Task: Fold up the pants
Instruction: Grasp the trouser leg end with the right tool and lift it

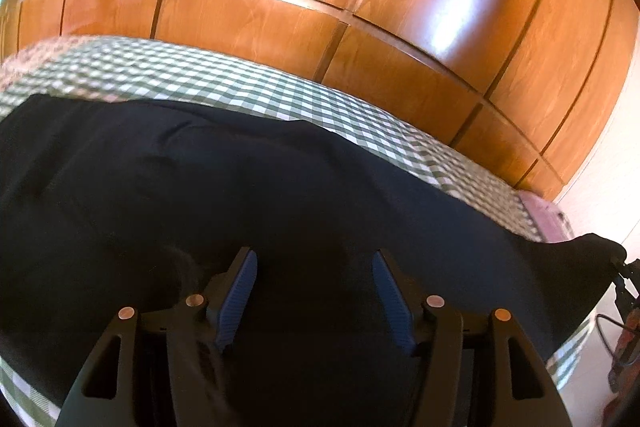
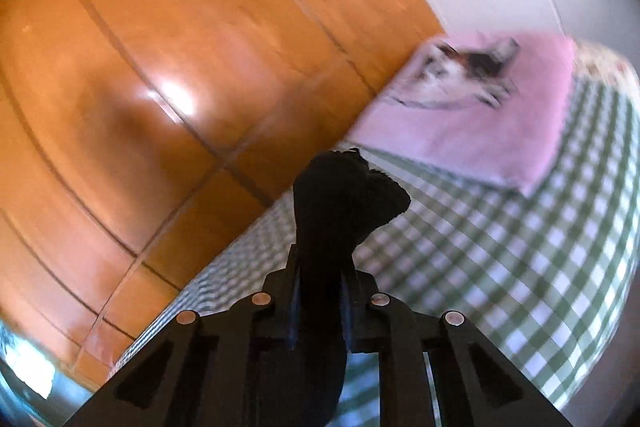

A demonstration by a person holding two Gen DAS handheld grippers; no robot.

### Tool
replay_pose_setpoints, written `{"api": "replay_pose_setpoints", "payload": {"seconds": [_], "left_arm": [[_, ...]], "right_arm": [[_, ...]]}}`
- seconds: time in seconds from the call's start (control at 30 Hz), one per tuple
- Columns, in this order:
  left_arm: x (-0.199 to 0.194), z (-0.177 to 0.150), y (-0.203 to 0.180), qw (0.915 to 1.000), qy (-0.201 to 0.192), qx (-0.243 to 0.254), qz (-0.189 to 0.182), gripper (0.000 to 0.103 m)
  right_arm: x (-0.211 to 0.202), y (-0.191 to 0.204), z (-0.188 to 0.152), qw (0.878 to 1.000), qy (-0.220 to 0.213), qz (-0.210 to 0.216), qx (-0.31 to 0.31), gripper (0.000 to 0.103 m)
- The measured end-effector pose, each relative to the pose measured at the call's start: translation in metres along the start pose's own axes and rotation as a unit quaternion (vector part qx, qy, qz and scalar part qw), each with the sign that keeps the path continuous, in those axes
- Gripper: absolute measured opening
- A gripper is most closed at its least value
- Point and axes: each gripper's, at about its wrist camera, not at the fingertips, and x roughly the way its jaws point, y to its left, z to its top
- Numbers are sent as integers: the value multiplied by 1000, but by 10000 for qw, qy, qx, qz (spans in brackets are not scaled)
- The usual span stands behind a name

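I'm pinching a bunched end of the pants [image 2: 344, 195] in my right gripper [image 2: 320, 291], lifting it off the bed [image 2: 520, 267]. My left gripper [image 1: 314, 291] is hanging spread over the cloth, gripping nothing. The pants are lying mostly flat from nine to three o'clock; folding is barely starting, I'd judge.

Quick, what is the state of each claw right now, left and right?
Left claw: open, holding nothing, above the black pants.
Right claw: closed on a bunch of the black pants.
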Motion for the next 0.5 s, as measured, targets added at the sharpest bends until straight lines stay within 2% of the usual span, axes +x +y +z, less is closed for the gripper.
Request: {"api": "replay_pose_setpoints", "payload": {"seconds": [0.13,0.27,0.5], "left_arm": [[-5,9,12,9993,103,-360,28,62],[-12,16,26,9979,40,-629,131,62],[-22,22,41,9962,-1,-859,127,62]], "right_arm": [[-14,48,4,9981,-161,187,-571,16],[-20,95,-1,9927,-223,414,-1109,16],[-25,170,-32,9748,-235,909,-2024,16]]}}
